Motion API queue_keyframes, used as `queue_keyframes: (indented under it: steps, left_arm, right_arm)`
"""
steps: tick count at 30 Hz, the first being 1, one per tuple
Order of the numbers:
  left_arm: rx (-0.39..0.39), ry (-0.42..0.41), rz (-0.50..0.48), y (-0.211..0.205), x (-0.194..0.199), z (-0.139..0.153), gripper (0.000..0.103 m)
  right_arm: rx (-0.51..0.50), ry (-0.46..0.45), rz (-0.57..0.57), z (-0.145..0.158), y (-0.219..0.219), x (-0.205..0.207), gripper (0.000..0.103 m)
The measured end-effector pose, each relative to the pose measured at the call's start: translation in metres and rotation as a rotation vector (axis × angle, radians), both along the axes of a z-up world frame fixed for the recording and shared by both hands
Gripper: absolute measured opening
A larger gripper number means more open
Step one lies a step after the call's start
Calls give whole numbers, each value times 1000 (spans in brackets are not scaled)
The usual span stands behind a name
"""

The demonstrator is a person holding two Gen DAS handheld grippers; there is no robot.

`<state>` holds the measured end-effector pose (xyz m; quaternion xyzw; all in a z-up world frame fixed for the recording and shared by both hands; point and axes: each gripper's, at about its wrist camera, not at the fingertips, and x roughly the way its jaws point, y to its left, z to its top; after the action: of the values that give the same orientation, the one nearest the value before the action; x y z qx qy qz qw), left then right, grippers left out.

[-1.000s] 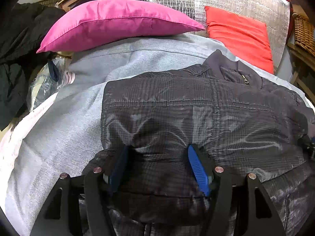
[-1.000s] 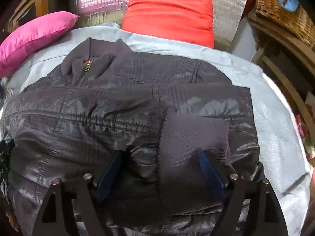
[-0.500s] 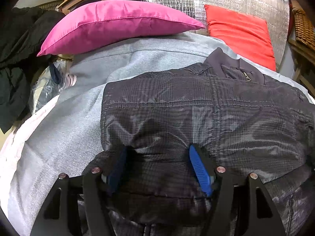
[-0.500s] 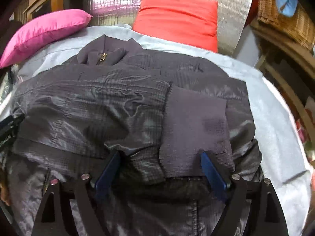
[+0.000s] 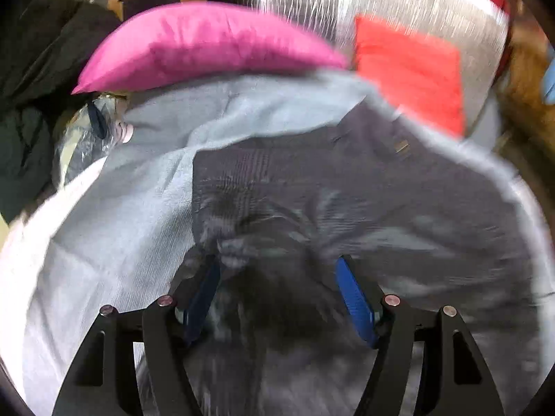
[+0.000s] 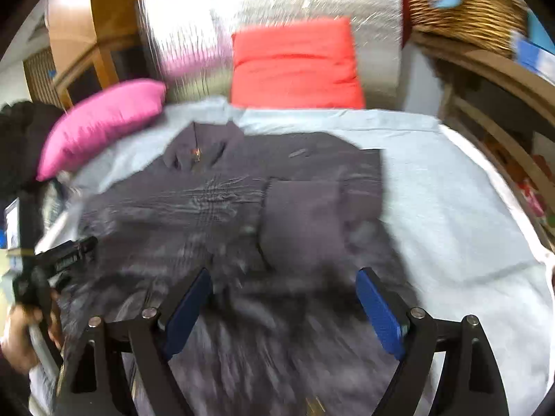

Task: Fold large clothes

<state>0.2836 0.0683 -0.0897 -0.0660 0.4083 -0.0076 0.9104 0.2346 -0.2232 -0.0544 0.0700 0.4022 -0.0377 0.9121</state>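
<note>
We see a dark grey shiny zip-up jacket (image 5: 347,201) spread on a light grey sheet-covered bed (image 5: 114,228), collar towards the pillows, both views motion-blurred. Our left gripper (image 5: 277,298) has its blue-padded jaws set wide apart over the jacket's lower fabric, which bunches up between them; nothing pinched that we can see. Our right gripper (image 6: 281,305) likewise has its jaws spread wide over the blurred lower part of the jacket (image 6: 242,208), not clamped on cloth. A folded-in knit sleeve cuff (image 6: 298,222) lies on the jacket just ahead of the right gripper. In the right view the left hand (image 6: 20,339) shows at the left edge, holding its tool. Pink satin pillow (image 5: 204,48) and red cushion (image 6: 295,66) sit at the bed's head against a silver foil-like panel (image 6: 277,3). Wicker basket (image 6: 464,3) on a shelf, right.
</note>
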Motion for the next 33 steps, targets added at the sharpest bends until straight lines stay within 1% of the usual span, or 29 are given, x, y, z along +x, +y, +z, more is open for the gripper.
queue_keyframes:
  steps: [1,2,3,5,8,10,12,13,16,19,23,26,28,33]
  left_arm:
    - [-23,-16,-7,3,-12,8,78]
    - [-47,-39,-21,7,-33,20,80]
    - [-63,-69,-30,13,-57,30,81]
    - [-75,-102,-44,25,-100,41,81]
    - [-92,-112,-11,49,-167,40,85]
    - [-95,-113,26,64,-210,34,86]
    - [-82,-98,54,72,-238,24,86]
    - [-75,-89,59,76,-246,18,86]
    - [-82,-46,76,79,-275,-2,86]
    - [-92,-7,85,82,-287,-16,86]
    - [-94,2,79,81,-299,-23,86]
    - [-80,9,77,81,-304,-29,86]
    - [-81,19,78,81,-305,-33,86]
    - [-84,9,74,81,-309,-39,86]
  right_arm:
    - [7,2,-7,4,-9,-22,88]
    - [19,1,-19,6,-18,-43,88]
    - [41,-1,-34,6,-29,-67,88]
    - [78,9,-65,2,-47,-109,88]
    - [163,6,-156,-8,-78,-186,88]
    - [206,6,-208,-17,-92,-221,88]
    - [242,4,-253,-27,-97,-258,88]
    - [250,0,-264,-32,-97,-272,88]
    - [276,-24,-273,-36,-92,-297,88]
    - [265,-48,-255,-36,-81,-305,88]
    - [271,-61,-235,-38,-71,-304,88]
    - [276,-69,-234,-44,-67,-308,88]
    - [287,-60,-238,-50,-66,-312,88]
    - [291,-82,-221,-49,-65,-315,88]
